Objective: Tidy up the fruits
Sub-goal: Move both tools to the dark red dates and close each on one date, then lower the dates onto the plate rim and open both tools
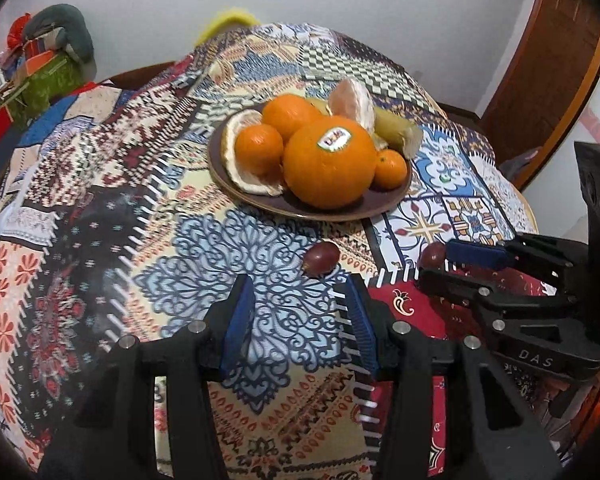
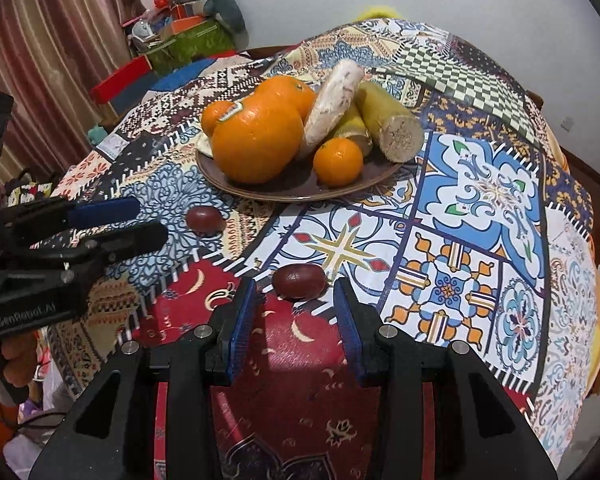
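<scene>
A brown plate (image 1: 260, 200) (image 2: 300, 188) holds a large stickered orange (image 1: 328, 164) (image 2: 256, 140), smaller oranges (image 1: 258, 148), a small mandarin (image 2: 337, 160), peeled citrus and yellow-green pieces. Two dark red grapes lie on the patterned cloth in front of the plate. My left gripper (image 1: 300, 300) is open, just short of the left grape (image 1: 321, 258) (image 2: 205, 219). My right gripper (image 2: 295, 304) is open, with the right grape (image 2: 299, 281) (image 1: 432, 255) just beyond its fingertips. Each gripper also shows in the other's view, the left (image 2: 116, 220) and the right (image 1: 448, 264).
The round table is covered by a patchwork cloth (image 1: 140, 240). A pile of boxes and cloth items (image 1: 32, 72) stands beyond the far left edge. A wooden door (image 1: 548, 72) is at the right. Striped curtains (image 2: 52, 40) hang at the left.
</scene>
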The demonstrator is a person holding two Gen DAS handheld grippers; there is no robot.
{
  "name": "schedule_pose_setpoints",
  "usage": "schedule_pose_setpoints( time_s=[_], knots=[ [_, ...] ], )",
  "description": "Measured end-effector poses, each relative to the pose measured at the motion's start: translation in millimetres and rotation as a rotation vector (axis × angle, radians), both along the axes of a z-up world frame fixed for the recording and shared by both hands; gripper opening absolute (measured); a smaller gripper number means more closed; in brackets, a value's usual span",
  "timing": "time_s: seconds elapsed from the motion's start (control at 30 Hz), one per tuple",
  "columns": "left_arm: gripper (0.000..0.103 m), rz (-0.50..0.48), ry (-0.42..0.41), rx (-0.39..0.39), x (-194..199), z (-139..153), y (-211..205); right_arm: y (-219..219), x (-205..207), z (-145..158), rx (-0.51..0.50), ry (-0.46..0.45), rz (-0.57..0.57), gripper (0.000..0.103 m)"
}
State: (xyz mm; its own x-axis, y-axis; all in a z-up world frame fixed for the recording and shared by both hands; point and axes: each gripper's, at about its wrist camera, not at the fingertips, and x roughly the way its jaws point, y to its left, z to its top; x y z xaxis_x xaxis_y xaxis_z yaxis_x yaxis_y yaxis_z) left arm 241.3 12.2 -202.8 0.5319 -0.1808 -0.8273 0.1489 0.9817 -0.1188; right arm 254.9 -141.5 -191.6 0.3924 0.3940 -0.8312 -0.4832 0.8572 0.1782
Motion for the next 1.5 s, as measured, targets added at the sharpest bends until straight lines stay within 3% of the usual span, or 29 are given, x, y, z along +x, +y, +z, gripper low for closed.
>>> schedule_pose_setpoints(
  time_s=[0.13,0.4,0.57,0.67,1.13,1.5],
  knots=[
    [0.047,-0.026,0.012,0.003,6.3,-6.8,-8.6,-0.2,0.1,-0.3,0.004,-0.016,0.01,0.027],
    [0.042,-0.039,0.022,0.0,19.9,-14.0,-18.4,-7.0,-0.5,2.2,0.031,-0.027,0.01,0.026],
    [0.035,-0.015,0.031,-0.005,27.6,-18.6,-17.2,-11.8,1.9,6.8,0.034,-0.042,-0.002,0.026],
    [0.023,-0.019,0.028,-0.009,28.8,-19.6,-18.6,-13.5,3.7,8.7,0.04,-0.046,-0.01,0.026],
    [0.023,0.016,-0.037,-0.009,23.2,0.6,-1.4,-3.4,14.2,20.4,0.053,-0.08,-0.003,0.026],
    [0.023,0.052,-0.078,-0.001,41.1,12.8,12.1,15.0,31.6,20.7,0.049,-0.098,0.034,0.026]
  ],
)
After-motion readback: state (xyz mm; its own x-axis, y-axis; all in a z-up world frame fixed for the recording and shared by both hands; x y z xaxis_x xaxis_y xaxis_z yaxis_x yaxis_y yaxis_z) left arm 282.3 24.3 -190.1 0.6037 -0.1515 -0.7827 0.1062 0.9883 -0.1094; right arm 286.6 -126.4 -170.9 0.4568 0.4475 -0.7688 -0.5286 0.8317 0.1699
